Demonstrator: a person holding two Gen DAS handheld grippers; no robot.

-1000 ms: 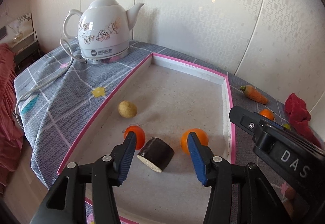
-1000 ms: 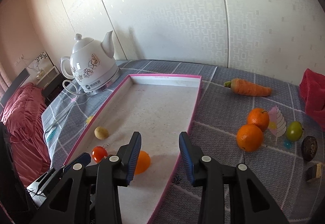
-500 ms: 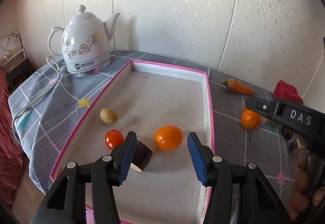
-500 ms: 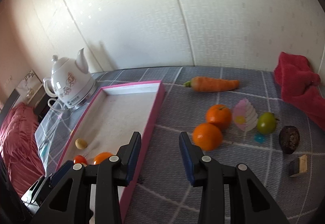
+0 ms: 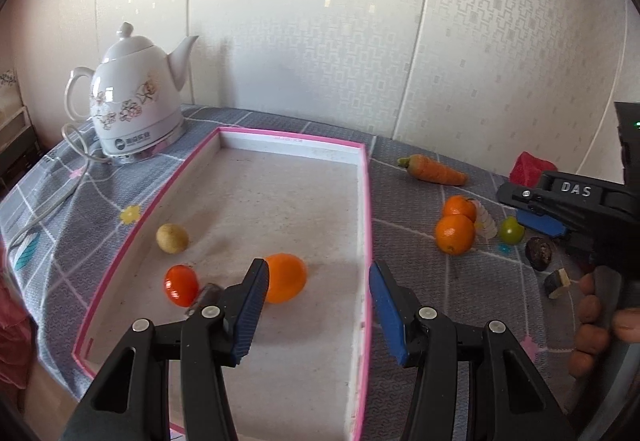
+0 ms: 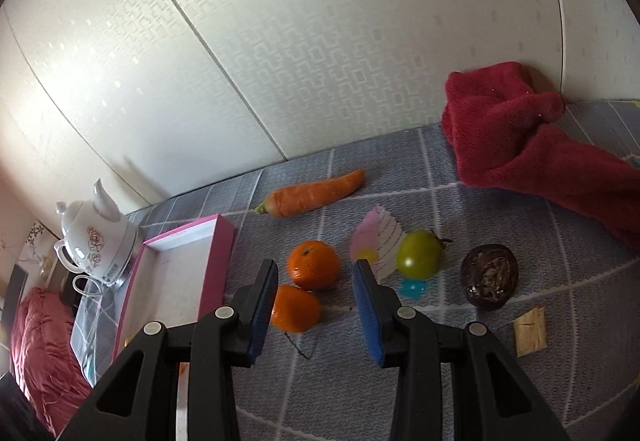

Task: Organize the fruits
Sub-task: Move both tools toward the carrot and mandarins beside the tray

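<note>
Both grippers gape empty; right gripper could knock the near orange from the pink tray.

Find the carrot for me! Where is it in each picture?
Left wrist view: the carrot lies on the grey cloth, upper right, past the pink tray's far right corner.
Right wrist view: the carrot lies in the middle, beyond the two oranges, leafy end pointing toward the tray.
Shared landmark: the white teapot, left of the tray in both views.
</note>
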